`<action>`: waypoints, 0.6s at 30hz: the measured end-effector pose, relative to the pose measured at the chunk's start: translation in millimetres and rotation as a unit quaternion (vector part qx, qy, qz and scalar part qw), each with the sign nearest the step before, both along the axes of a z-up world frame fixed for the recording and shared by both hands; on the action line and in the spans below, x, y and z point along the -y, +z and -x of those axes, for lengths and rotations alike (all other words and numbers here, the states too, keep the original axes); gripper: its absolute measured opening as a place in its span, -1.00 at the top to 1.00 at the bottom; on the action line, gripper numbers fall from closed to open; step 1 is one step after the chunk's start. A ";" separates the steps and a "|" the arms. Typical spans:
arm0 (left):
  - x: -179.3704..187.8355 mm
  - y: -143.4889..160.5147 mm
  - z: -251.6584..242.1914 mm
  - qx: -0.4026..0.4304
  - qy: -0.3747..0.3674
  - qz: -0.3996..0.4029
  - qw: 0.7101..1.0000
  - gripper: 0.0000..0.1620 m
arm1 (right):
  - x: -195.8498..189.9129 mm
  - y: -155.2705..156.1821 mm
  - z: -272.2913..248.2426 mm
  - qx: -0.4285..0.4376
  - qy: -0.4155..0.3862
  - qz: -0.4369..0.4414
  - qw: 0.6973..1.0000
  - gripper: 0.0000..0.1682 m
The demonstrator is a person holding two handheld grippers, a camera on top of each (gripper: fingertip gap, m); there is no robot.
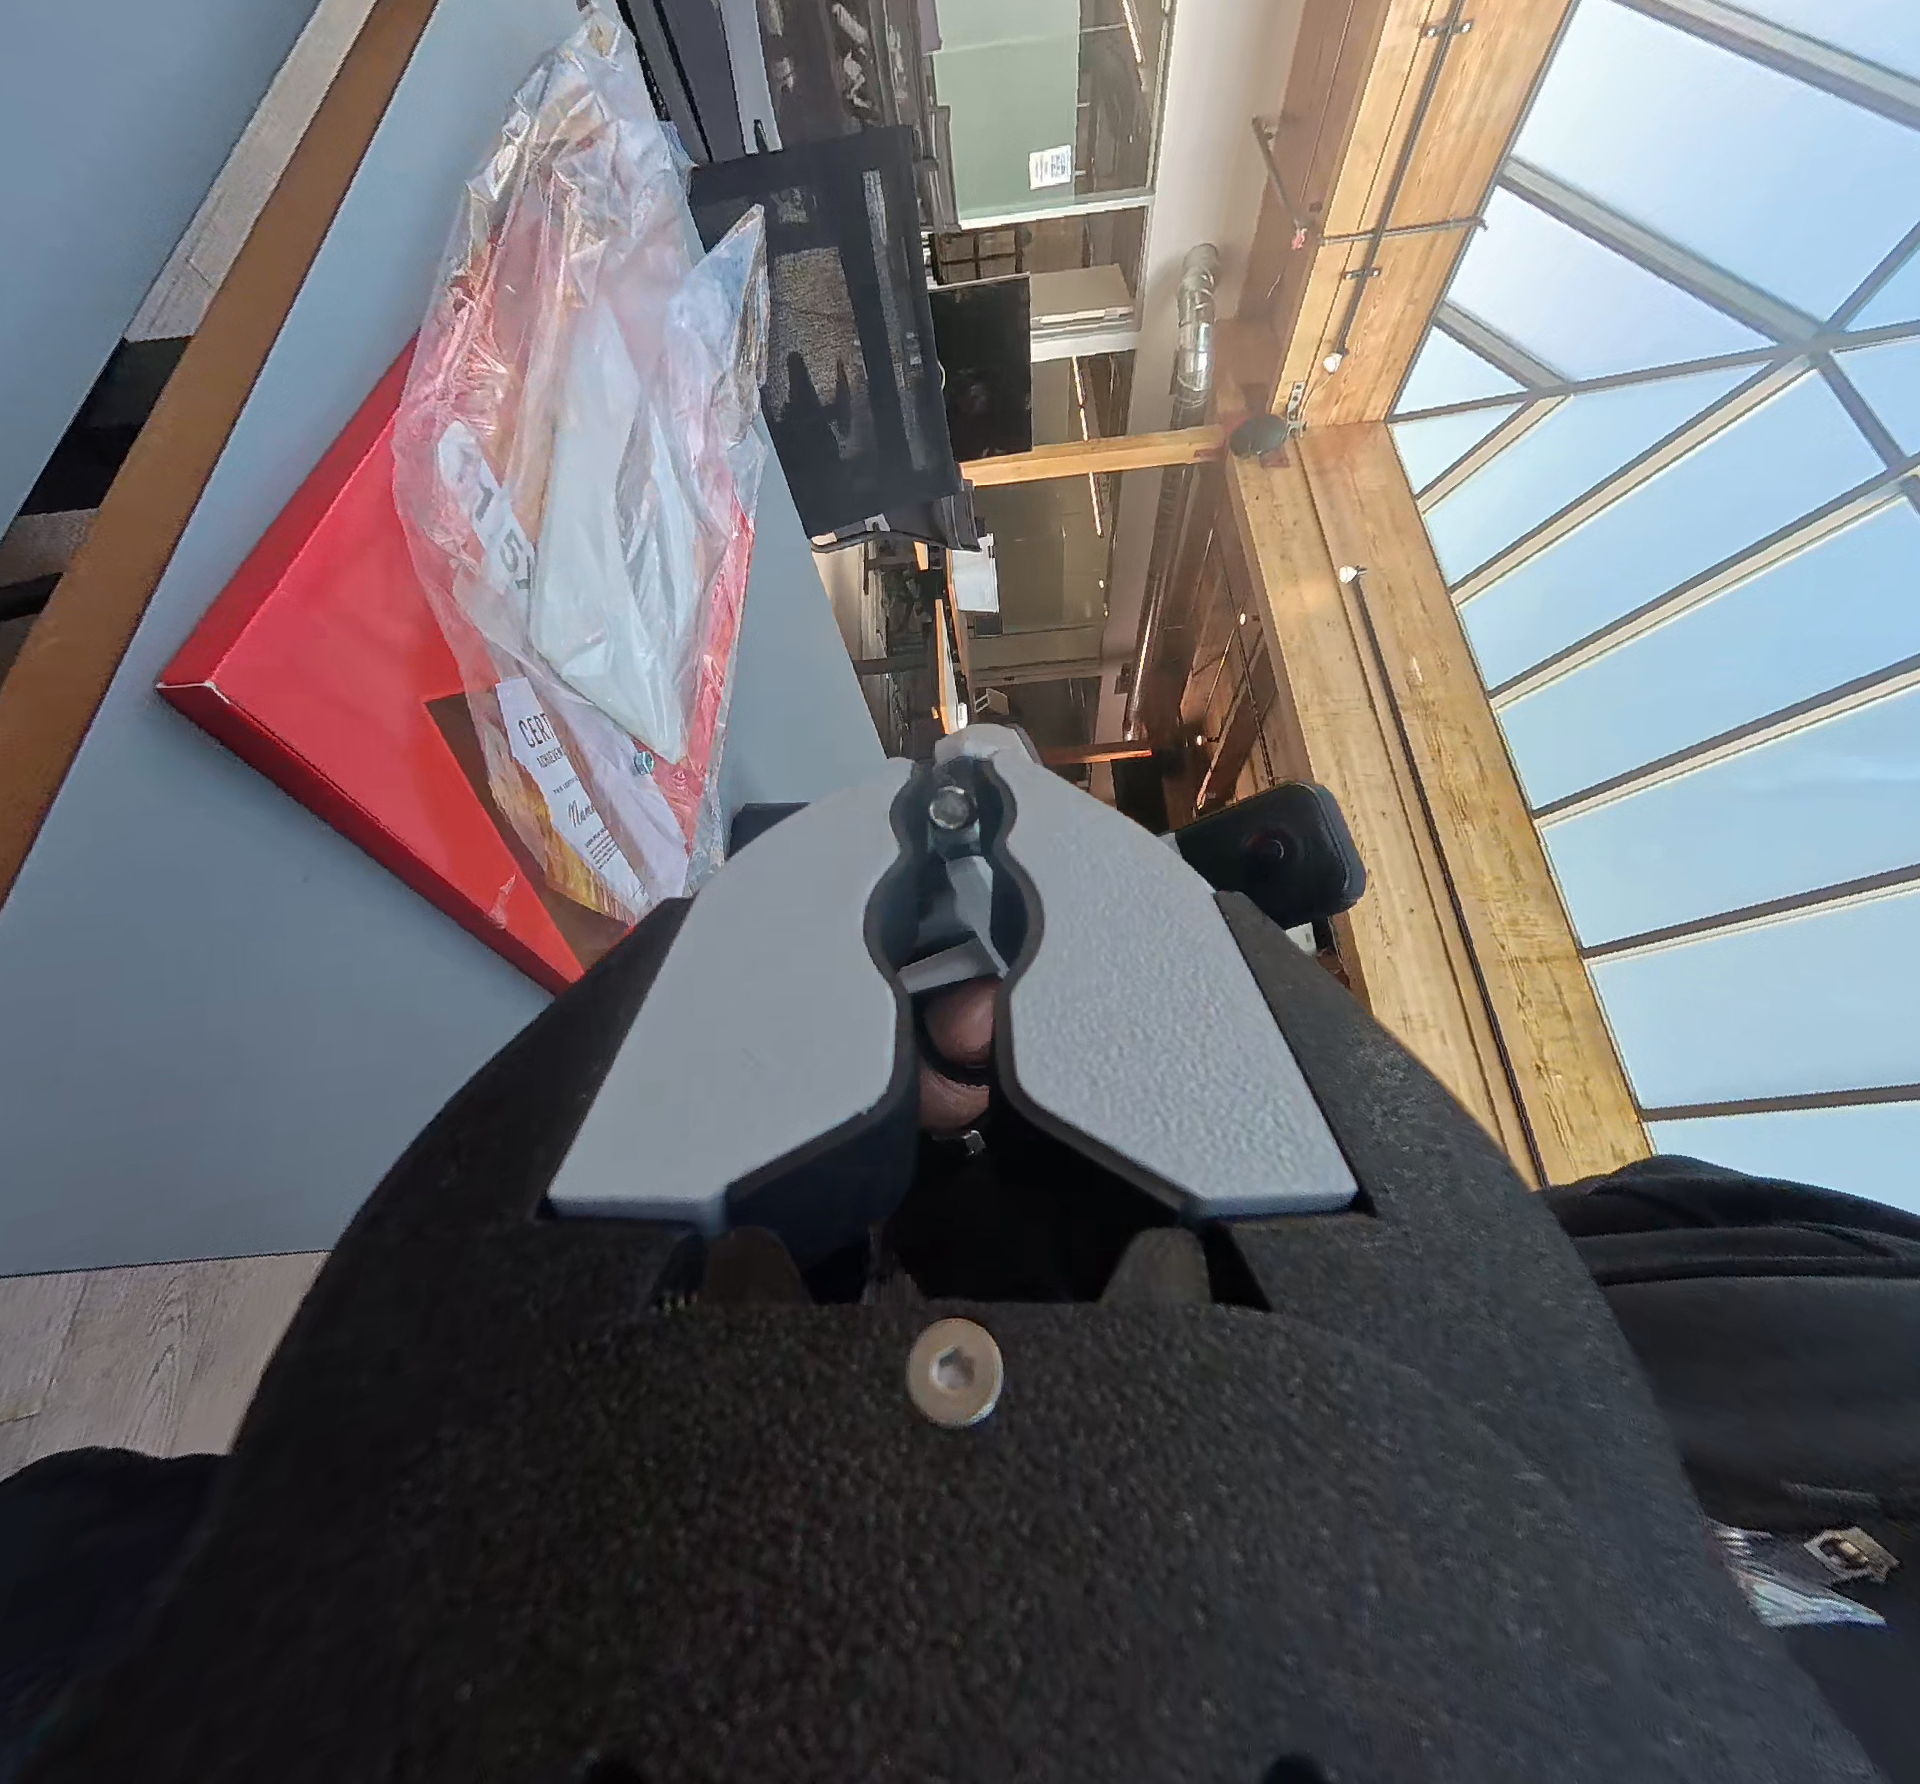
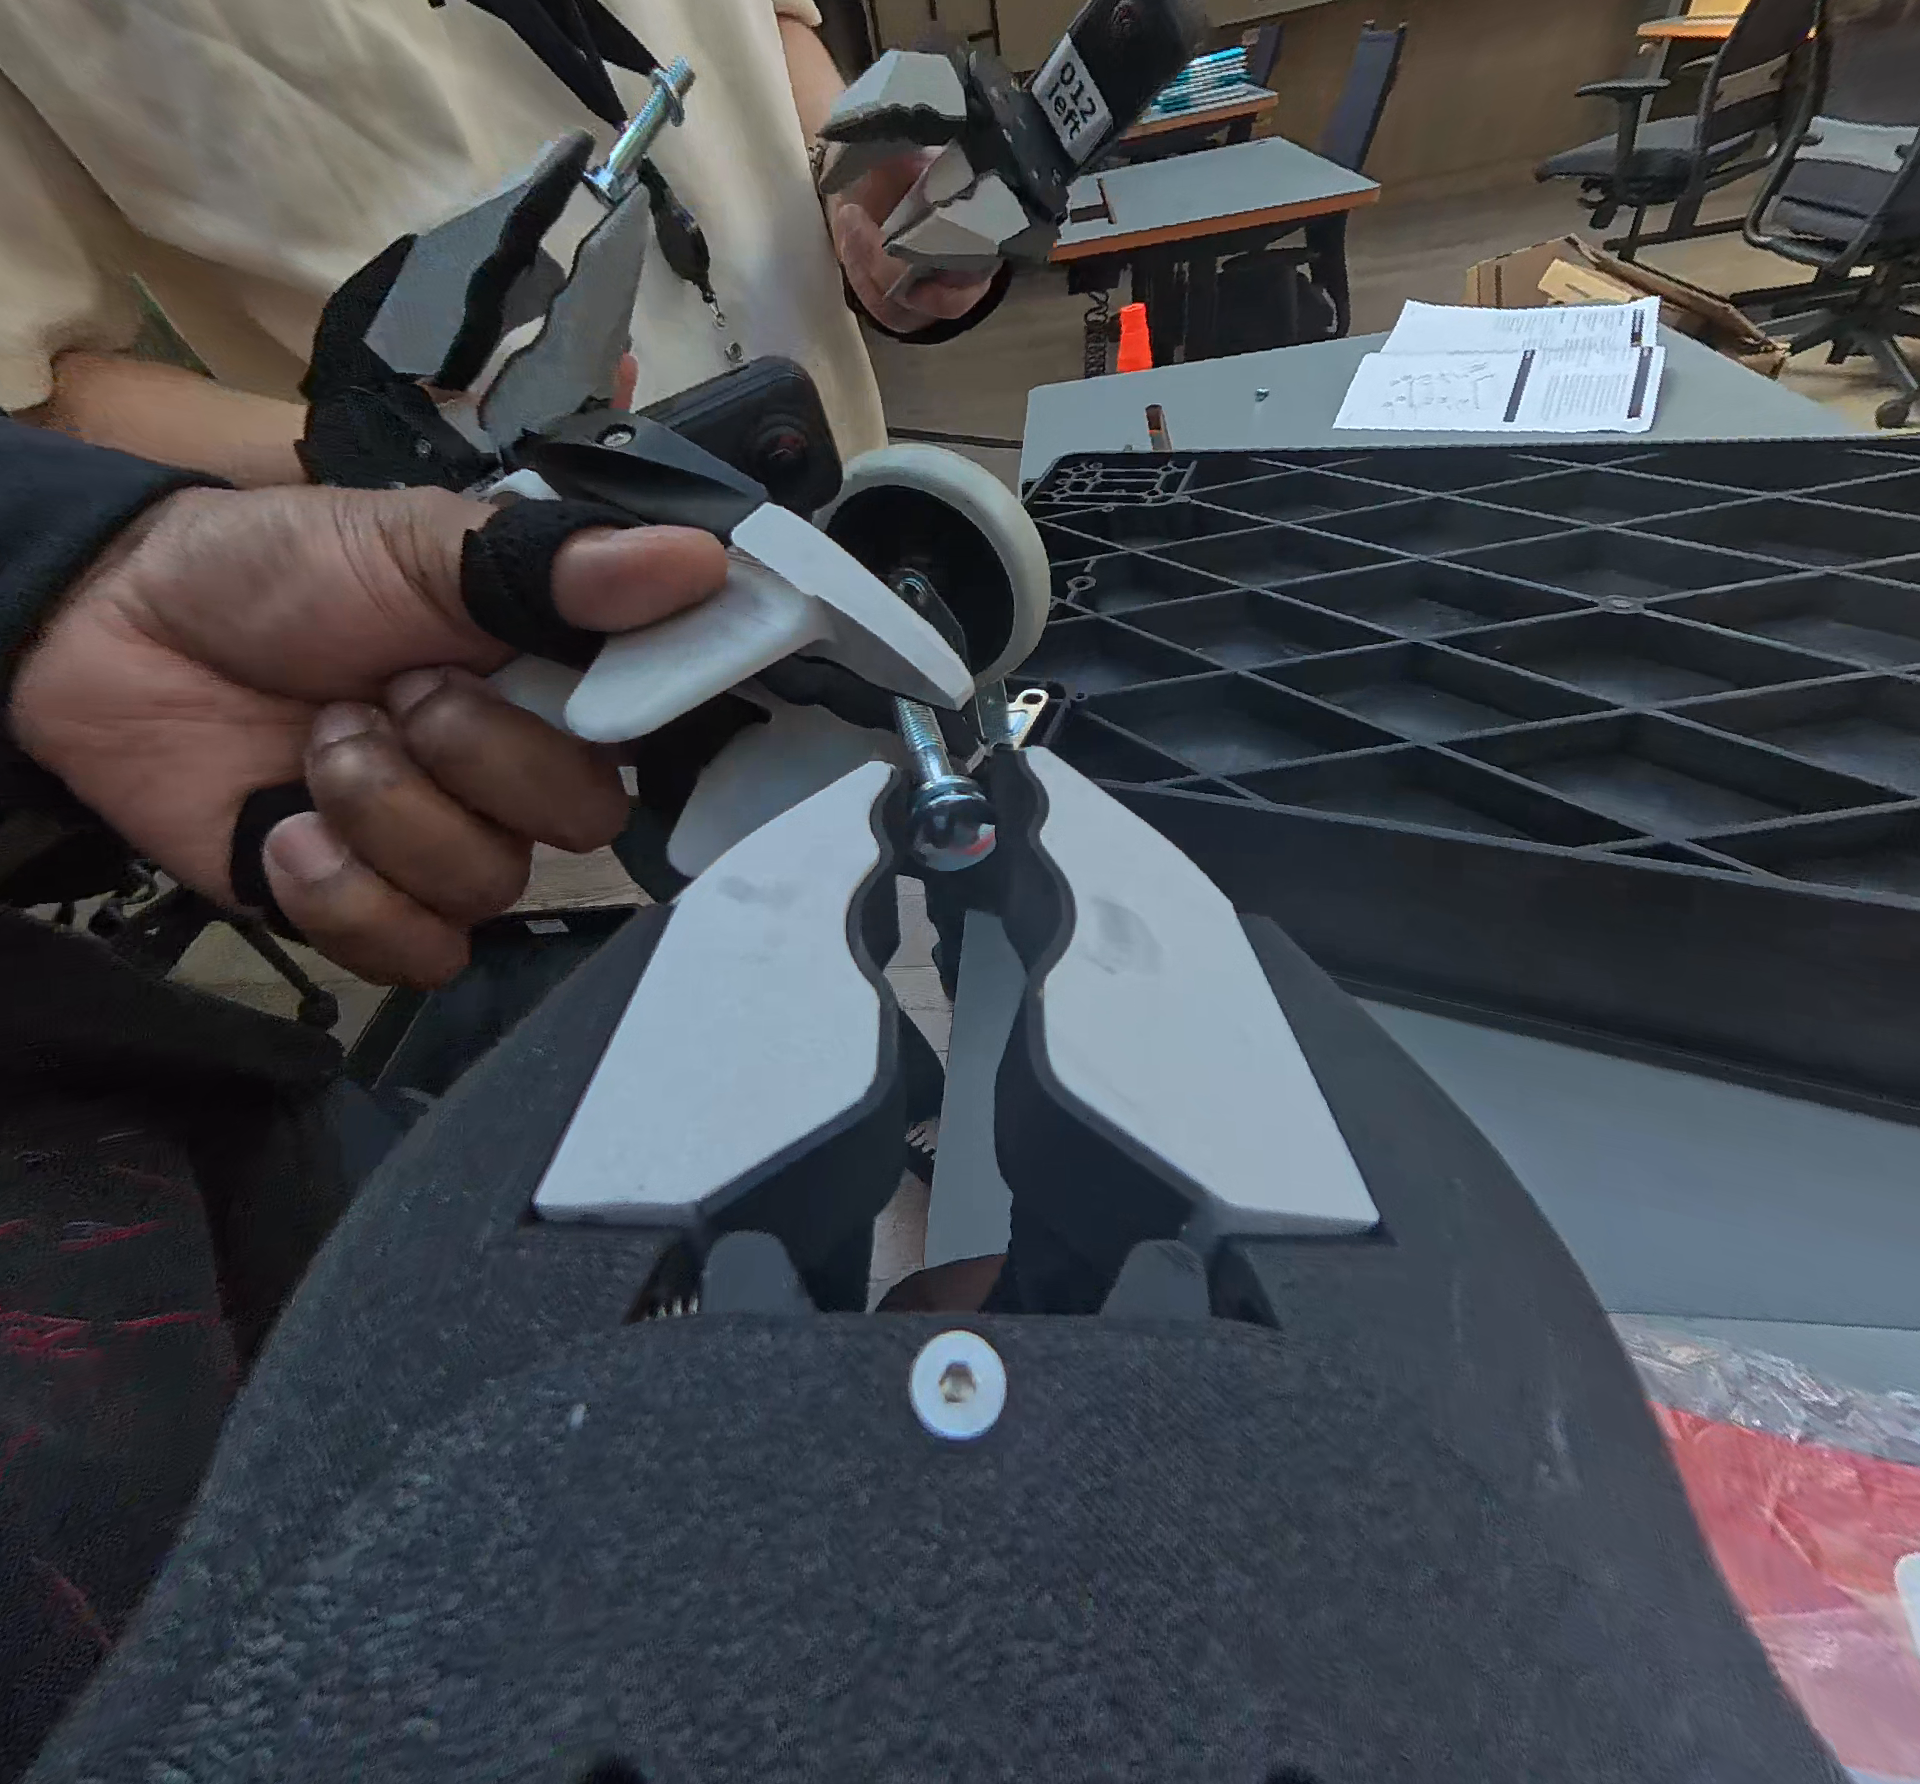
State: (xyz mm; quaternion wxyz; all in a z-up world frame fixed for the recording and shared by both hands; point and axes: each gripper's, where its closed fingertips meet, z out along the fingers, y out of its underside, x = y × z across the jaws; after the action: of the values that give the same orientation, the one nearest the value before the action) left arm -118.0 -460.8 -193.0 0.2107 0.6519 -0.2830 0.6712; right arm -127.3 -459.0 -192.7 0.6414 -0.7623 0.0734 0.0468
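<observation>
Pinches a small silver threaded steel bolt (image 2: 940, 825) by its head in the narrowed right gripper (image 2: 956, 770), left gripper (image 2: 954, 693) closed on the shank just beyond. Probably handles stiff, light and slick; best taken at head or threads. Sits just before a grey caster wheel (image 2: 935, 539) and black ribbed plastic platform (image 2: 1455, 612).

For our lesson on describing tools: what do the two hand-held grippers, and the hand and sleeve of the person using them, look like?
Each gripper, left and right, has two flat pale grey fingers with wavy black inner edges, set in a rough black body with a silver screw. The hand wears black finger bands, below a dark sleeve.
</observation>
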 end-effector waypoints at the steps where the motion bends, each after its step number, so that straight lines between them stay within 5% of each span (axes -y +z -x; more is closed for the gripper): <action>1: -3.4 -2.1 1.5 -0.002 0.005 0.002 1.000 0.89 | -3.2 -1.2 -0.4 0.000 0.005 0.004 1.000 0.82; 13: 2.9 -33.6 20.6 -0.030 -0.030 0.006 0.999 0.76 | -17.0 -13.8 -19.3 0.013 0.035 0.066 0.997 0.82; 18: 24.3 -58.6 50.7 -0.051 -0.092 -0.031 0.994 0.75 | -51.6 -30.5 -24.4 0.064 0.093 0.109 0.988 0.82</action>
State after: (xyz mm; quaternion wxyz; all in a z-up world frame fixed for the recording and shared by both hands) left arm -168.6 -485.1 -251.6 0.2649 0.6627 -0.3513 0.6060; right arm -102.9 -407.4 -223.2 0.5510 -0.8324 -0.0342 0.0488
